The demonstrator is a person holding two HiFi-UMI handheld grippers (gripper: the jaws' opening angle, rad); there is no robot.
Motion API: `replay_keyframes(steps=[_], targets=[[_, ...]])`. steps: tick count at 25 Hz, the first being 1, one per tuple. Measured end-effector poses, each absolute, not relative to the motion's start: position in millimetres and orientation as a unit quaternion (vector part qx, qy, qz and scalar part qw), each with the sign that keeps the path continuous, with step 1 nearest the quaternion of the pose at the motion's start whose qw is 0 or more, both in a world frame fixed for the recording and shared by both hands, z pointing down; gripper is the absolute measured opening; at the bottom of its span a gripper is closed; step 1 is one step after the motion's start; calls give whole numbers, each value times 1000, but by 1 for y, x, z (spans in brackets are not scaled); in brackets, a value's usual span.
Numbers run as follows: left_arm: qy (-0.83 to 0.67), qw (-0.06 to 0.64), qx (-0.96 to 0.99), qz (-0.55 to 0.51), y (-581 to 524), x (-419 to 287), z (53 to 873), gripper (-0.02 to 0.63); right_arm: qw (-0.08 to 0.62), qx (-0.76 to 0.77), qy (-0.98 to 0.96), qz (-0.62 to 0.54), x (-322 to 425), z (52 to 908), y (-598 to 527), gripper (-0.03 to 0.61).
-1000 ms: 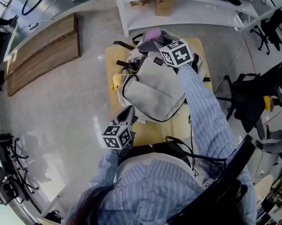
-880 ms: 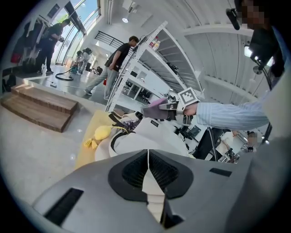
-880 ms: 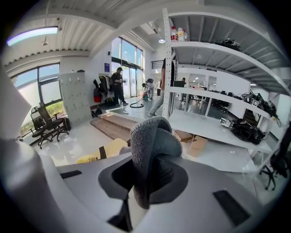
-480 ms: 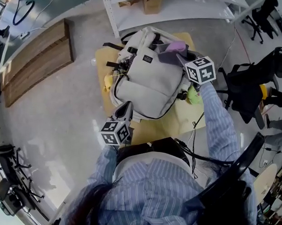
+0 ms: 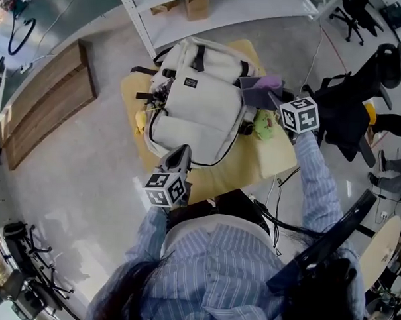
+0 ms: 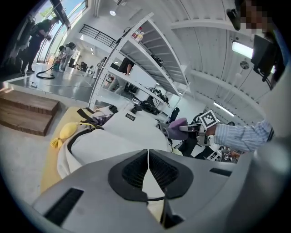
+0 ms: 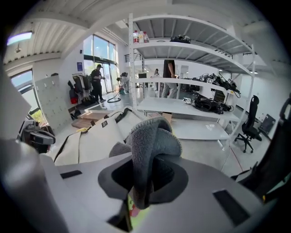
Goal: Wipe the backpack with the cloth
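A pale grey backpack [image 5: 196,106] lies flat on a small yellowish table [image 5: 253,168], straps toward the far side. My right gripper [image 5: 273,99] hovers just off the pack's right edge, shut on a folded grey-purple cloth [image 5: 258,90]; the right gripper view shows the cloth [image 7: 152,141] bunched between the jaws, with the backpack [image 7: 95,136] to the left. My left gripper [image 5: 179,155] is at the pack's near edge. In the left gripper view its pads [image 6: 148,154] meet over the backpack [image 6: 113,134], and the cloth [image 6: 175,129] shows beyond.
A green soft toy [image 5: 263,124] lies beside the pack's right side, and a yellow tasselled object [image 5: 141,120] at its left. White shelving [image 5: 213,11] stands behind the table. Wooden boards [image 5: 44,96] lie on the floor at left, a black chair [image 5: 352,109] at right.
My right gripper has carried the cloth from the backpack's top end to the right, off its right edge. The left gripper has stayed at the near edge.
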State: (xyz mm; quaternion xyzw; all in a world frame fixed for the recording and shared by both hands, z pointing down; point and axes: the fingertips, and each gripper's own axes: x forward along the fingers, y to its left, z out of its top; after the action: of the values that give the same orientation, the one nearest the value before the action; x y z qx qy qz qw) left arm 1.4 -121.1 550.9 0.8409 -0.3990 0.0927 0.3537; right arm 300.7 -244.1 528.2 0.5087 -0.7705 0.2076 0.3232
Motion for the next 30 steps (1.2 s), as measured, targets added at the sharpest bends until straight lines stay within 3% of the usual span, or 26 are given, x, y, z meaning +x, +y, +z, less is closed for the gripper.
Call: replay_keyframes(steps=[6, 12, 20, 30], targets=[[-388, 351, 847, 95, -120, 17, 550, 11, 343, 520, -750, 222, 335, 541, -218, 41], [-388, 351, 847, 96, -120, 22, 549, 11, 321, 494, -786, 189, 322, 497, -238, 41], [-407, 356, 838, 79, -129, 15, 544, 11, 269, 458, -838, 125, 249, 430, -325, 41], [-455, 367, 809, 63, -143, -28, 554, 11, 199, 422, -869, 166, 130, 437, -419, 41]])
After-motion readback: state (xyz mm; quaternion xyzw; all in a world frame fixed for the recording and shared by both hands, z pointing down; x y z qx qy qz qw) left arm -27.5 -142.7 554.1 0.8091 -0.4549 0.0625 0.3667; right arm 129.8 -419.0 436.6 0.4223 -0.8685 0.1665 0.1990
